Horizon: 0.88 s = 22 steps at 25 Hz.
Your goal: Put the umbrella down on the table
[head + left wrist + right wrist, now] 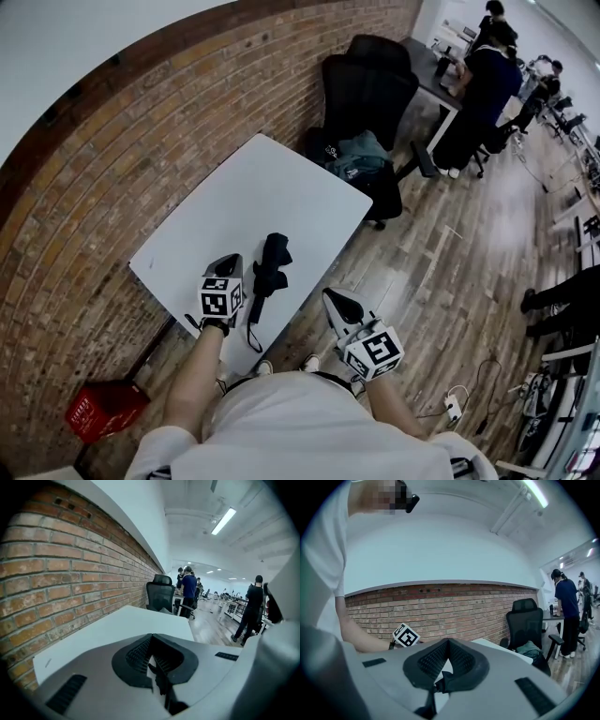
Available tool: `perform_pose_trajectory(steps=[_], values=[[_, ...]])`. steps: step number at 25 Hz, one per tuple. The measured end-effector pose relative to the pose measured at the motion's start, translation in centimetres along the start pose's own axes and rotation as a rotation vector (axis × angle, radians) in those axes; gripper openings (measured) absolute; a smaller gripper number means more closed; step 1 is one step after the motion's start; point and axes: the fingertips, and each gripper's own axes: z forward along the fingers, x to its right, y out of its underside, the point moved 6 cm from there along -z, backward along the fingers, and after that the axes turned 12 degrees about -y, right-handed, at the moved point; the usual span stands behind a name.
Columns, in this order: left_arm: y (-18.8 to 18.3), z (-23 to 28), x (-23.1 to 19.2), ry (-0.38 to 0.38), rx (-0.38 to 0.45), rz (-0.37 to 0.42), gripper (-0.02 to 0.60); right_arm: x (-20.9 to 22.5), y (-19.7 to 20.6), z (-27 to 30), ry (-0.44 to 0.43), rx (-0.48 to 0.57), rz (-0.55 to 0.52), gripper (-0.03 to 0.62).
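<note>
The white surface (pixel 272 192) stands with its long side near the brick wall (pixel 122 159). Its near corner points at me and its far corner sits just beside a black office chair (pixel 367 89) with a teal bundle (pixel 359 155) on the seat. To the right of the surface I have open wooden floor (pixel 450 272) all the way to the people standing at the desks. Low on the left a red crate (pixel 103 408) sits on the floor by the wall.

My left hand-held gripper (pixel 225 261) hangs over the near end of the surface, close to its edge. Its jaws are pressed together at the tips with nothing pinched. My right hand-held gripper (pixel 335 298) is off the surface, out over the floor past the near right edge. Its jaws are also closed and empty.

The umbrella (pixel 270 265) lies flat on the surface, just to the right of the left hand-held gripper and apart from both. It is black, folded short and loosely bunched, with its fabric not wrapped tight. It lies lengthwise toward me, close to the near right edge. Its thin black strap (pixel 251 330) loops down over that edge.
</note>
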Motion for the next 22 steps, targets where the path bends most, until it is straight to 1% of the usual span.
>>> perform_pose_trajectory(steps=[3,7,9,15,19,20,22], values=[[-2.5,-1.5,-0.8,-0.008,0.07,0.011,0.023,0.6,-0.2,-0.1,0.01,0.008,0.004,0.018],[-6.7,-4.0,-0.4,0.006,0.194,0.048,0.023,1.4,-1.1,0.2,0.018,0.017,-0.015,0.018],[-8.6,-5.5,0.3,0.029,0.255,0.061,0.024,1.6,-1.7,0.3,0.018,0.027,-0.022,0.018],[-14.0,-10.2,1.9,0.11,0.425,0.069,0.025,2.3,-3.7,0.8,0.021,0.06,-0.048,0.018],[-16.2,-13.9,1.9,0.174,0.497,0.121,0.023,2.4,-4.8,1.3,0.017,0.083,-0.058,0.018],[-16.5,-14.8,1.6,0.177,0.515,0.128,0.023,2.3,-5.2,1.5,0.011,0.09,-0.063,0.018],[-16.6,-16.5,0.8,0.158,0.551,0.136,0.023,2.2,-5.7,1.7,0.006,0.103,-0.064,0.018]])
